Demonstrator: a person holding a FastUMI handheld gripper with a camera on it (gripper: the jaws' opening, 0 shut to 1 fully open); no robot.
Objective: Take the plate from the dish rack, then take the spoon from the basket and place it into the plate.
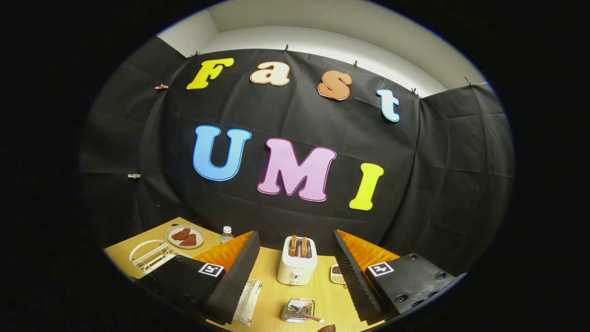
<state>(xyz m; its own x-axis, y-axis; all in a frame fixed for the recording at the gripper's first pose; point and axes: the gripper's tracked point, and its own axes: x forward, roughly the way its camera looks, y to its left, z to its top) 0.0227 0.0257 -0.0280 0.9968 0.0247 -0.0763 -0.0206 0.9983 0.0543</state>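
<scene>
Wooden table (pixel 276 295) is being overlooked; gripper (pixel 295 276) fingers are being held spread, nothing between, toaster (pixel 297 260) beyond them, spoon (pixel 306 315) resting in basket (pixel 297 310)

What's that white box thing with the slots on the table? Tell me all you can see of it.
It is a white toaster, boxy with rounded corners, apparently glossy plastic, standing upright on the wooden table. Two brown toast slices poke out of its top slots. A small knob marks its front. It stands beyond the open gripper, between the fingers, untouched.
</scene>
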